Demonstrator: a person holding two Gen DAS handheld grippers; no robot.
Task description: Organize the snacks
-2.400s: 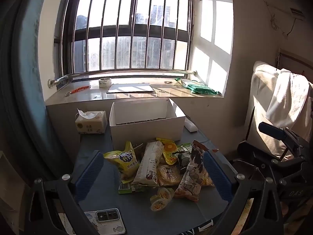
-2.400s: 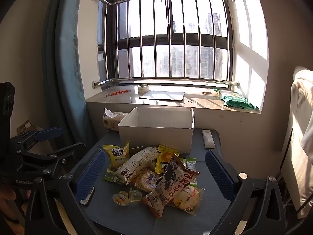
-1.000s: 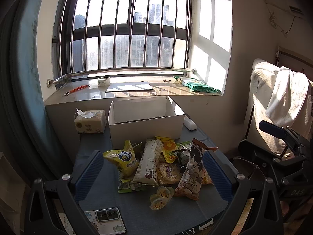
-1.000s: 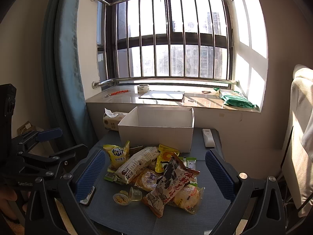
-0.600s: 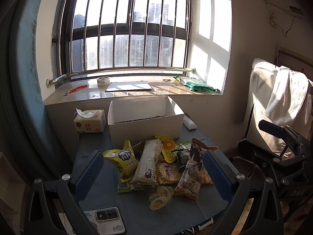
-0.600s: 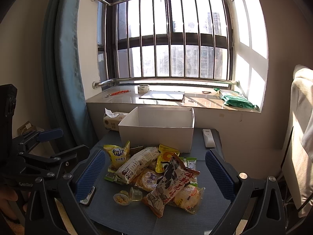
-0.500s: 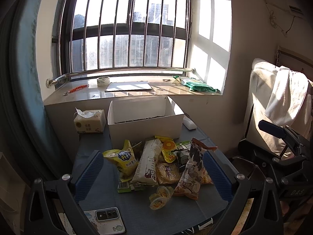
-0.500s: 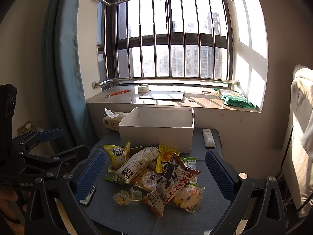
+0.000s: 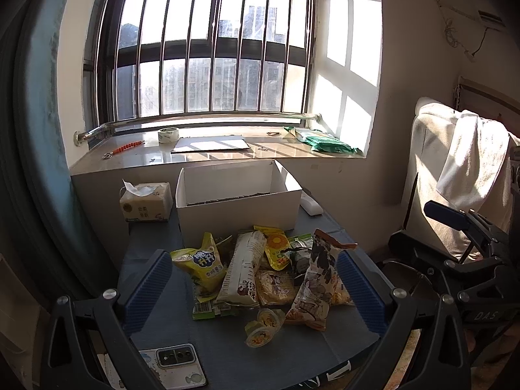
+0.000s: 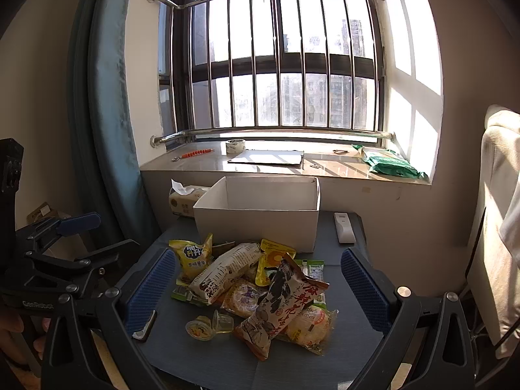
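Snacks are sitting in a loose heap right in front of the white cardboard box point(image 9: 239, 201), which looks empty with its open top facing up, so I'm guessing nothing is sorted yet. Both grippers are hanging back at the near edge of the surface point(image 9: 156, 250), each one spread wide and holding nothing. The left gripper point(image 9: 253, 287) is looking at the heap from the box's left, the right gripper point(image 10: 260, 291) from the right.

Closest grab seems to be the black-and-white chip bag point(image 10: 281, 302) topping the pile on the near side from the box. Its long axis is running roughly toward the box, a bit slanted, so the right gripper is lining up nicely across its width. The yellow chip bag point(image 9: 203, 265) is nearer the left gripper.

Two jelly cups point(image 10: 209, 325) are sitting loose on the near side of the heap. A phone point(image 9: 172, 364) is lying near the front-left corner and a white remote point(image 10: 344, 227) beside the box's right wall, both worth avoiding. Open room is mostly above the pile.
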